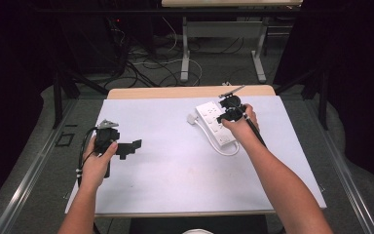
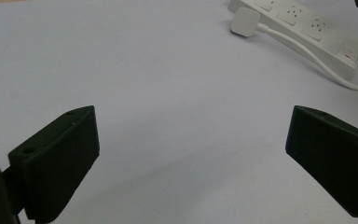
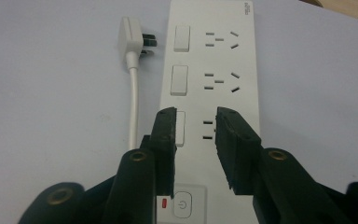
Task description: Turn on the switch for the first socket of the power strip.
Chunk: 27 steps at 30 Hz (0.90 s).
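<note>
Power strip (image 1: pixel 216 124): white, three sockets each with its own switch, plus a main power button and red light at the near end; lies flat on the far right part of the white worktop (image 1: pixel 185 165), set at a slant in the high view. Its cord (image 1: pixel 213 141) runs alongside the strip and loops at the near end; the white plug (image 1: pixel 191 118) lies on the worktop just beside the strip's far end, prongs toward it. Right tongs (image 3: pixel 196 135): held over the near half of the strip, jaws a narrow gap apart, holding nothing, the tips over the third switch and third socket; whether they touch the strip cannot be told. Right hand (image 1: pixel 241 127): wrapped around the tool, forearm stretched forward across the worktop from the near right. Left tongs (image 1: pixel 129 147): at the left side of the worktop, well apart from the strip, jaws spread wide and empty, low over bare surface and pointing toward the right. Left hand (image 1: pixel 97 161): gripping the tool's handle, forearm coming in from the near left edge.
</note>
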### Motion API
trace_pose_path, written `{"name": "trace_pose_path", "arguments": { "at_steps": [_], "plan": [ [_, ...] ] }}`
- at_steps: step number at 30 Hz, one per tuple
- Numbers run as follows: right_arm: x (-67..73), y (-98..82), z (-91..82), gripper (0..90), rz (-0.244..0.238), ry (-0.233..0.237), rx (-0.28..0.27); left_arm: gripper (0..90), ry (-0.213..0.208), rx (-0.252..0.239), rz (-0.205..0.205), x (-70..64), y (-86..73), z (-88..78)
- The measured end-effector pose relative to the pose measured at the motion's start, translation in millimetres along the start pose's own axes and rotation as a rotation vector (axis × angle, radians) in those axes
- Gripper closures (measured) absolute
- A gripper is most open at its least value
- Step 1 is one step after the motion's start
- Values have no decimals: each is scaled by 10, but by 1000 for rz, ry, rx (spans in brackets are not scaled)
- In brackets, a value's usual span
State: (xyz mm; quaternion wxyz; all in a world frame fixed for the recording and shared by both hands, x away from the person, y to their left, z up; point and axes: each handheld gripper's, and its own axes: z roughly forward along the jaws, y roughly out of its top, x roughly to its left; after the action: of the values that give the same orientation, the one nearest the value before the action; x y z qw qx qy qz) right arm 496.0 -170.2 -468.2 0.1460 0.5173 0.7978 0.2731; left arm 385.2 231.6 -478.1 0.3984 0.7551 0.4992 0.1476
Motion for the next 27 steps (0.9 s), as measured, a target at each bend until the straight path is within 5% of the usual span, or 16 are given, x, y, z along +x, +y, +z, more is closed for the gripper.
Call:
{"name": "trace_pose_path", "arguments": {
  "at_steps": [8,22,27],
  "plan": [
    [-26,6,87,891,11,4,40,30,2,2,-3,3,-4,11],
    [53,5,209,900,25,5,82,34,2,7,-6,9,-10,22],
    [74,-11,260,900,-4,8,90,36,1,7,-7,9,-13,27]
  ]
}}
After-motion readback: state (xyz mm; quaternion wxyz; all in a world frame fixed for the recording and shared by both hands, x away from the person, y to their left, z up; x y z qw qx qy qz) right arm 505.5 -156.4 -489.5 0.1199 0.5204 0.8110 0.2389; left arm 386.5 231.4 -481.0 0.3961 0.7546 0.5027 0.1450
